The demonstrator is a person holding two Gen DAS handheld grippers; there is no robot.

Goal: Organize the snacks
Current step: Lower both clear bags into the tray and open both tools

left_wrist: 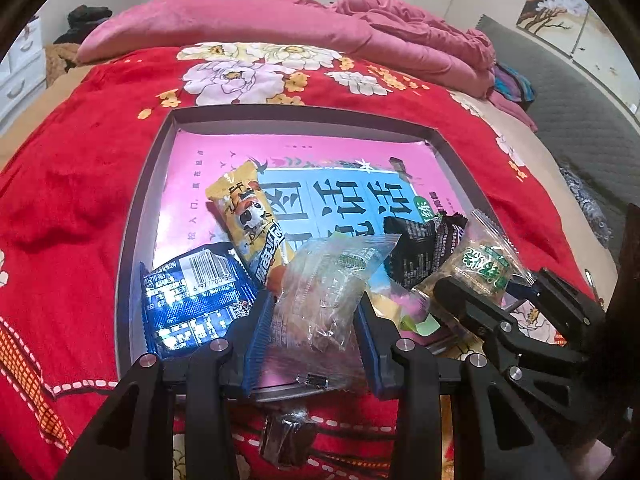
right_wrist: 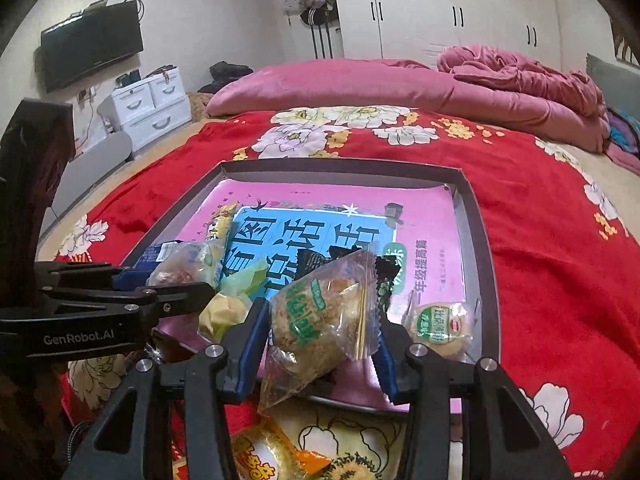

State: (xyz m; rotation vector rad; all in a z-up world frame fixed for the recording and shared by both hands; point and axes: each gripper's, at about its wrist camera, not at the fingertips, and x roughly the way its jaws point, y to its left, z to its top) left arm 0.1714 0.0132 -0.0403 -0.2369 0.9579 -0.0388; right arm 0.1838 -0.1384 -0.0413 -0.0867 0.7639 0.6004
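Both tools point steeply down over the near edge of the shallow dark-rimmed cardboard tray [left_wrist: 138,216] that lies on the red flowered bed blanket [left_wrist: 68,200].

The left tool [left_wrist: 314,320] is clamped on a clear plastic snack packet with a brown cake inside [left_wrist: 320,304] — its blue pads [left_wrist: 260,340] press the packet from both sides, above the tray's near edge.

The right tool [right_wrist: 320,336] sits beside it toward the tray's near right corner, slightly tilted, and is clamped on a clear packet with green print and a crumbly pastry [right_wrist: 312,328].

In the tray lie a blue foil packet [left_wrist: 192,300], a long yellow wrapper [left_wrist: 252,224], a black packet [left_wrist: 420,248] and a small round green-labelled cake [right_wrist: 440,328].
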